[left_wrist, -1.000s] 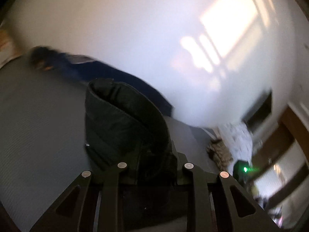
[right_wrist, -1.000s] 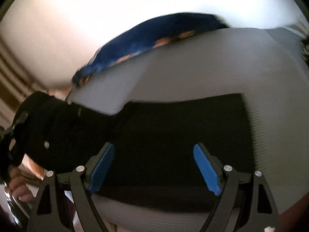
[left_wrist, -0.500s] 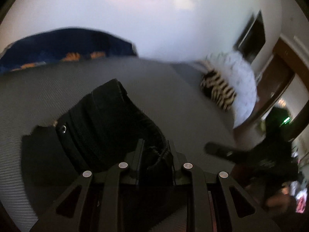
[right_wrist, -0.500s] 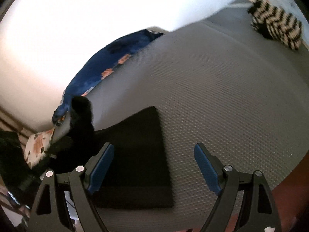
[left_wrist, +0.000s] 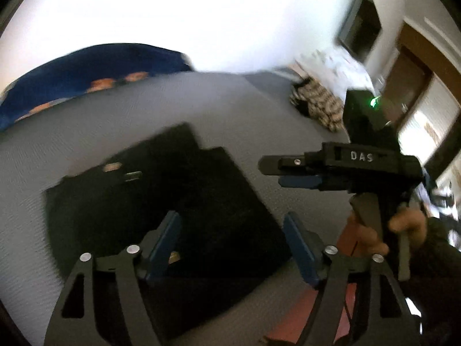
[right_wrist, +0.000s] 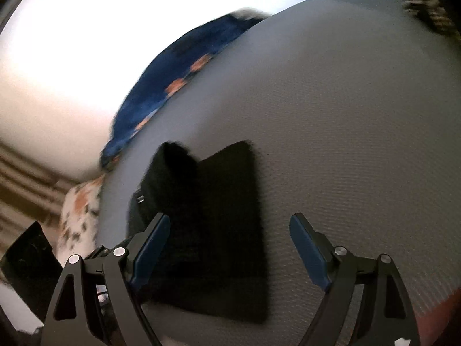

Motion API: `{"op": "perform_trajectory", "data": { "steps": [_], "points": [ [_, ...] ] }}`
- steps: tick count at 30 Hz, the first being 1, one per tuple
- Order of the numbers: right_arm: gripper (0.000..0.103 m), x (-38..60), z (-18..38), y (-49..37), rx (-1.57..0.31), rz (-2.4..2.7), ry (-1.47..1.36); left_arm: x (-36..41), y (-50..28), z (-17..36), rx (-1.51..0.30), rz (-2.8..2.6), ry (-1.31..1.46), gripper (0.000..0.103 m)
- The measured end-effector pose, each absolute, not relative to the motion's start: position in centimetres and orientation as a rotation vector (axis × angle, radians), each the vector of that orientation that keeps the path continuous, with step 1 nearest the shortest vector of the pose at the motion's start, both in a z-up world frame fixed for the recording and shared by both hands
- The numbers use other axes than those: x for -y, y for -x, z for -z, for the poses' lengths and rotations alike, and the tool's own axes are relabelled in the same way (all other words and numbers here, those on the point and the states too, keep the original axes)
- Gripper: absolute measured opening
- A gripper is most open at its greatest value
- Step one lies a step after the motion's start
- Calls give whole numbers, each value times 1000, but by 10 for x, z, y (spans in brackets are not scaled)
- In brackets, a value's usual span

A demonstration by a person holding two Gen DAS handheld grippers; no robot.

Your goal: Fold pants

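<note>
Lying folded on the grey bed (left_wrist: 72, 144), black pants (left_wrist: 173, 201), at 12 o'clock from left gripper (left_wrist: 232, 227). Fingers just opening, now spread, gripping nothing. Hovering at 2 o'clock, right gripper (right_wrist: 230, 230), fingers spread wide, empty, above the pants' edge.

My left wrist camera looks steeply down, close over the black pants (left_wrist: 161, 201) on the bed (left_wrist: 72, 132). My right camera views the same pants (right_wrist: 219, 230) nearby, from their other side.

Wall (left_wrist: 201, 14) blown out w/ glare – motion blur, fisheye warp at edges.
</note>
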State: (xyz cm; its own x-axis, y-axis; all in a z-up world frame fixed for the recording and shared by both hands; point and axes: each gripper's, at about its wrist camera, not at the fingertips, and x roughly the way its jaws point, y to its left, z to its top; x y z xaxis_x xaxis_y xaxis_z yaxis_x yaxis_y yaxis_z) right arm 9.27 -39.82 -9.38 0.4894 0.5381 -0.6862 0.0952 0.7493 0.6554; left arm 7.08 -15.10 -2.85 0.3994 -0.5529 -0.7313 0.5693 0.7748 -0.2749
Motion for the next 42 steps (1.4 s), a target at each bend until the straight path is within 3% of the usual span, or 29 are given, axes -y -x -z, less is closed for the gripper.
{"op": "perform_trajectory", "data": {
  "steps": [13,21,35,42],
  "points": [
    [82,355,127,-162,-1116,-560,-682,-27,-94,59,-1012,195,277,76],
    [68,325,127,-172,-1138,-584,-607,-24,-98,79,-1052,140,223,76],
    [66,321,136,-197,-1177,-665,-646,-17,-107,82,-1052,74,156,76],
    [58,318,138,-196,-1184,-630,-661,-11,-109,85,-1063,68,120,76]
  ]
}}
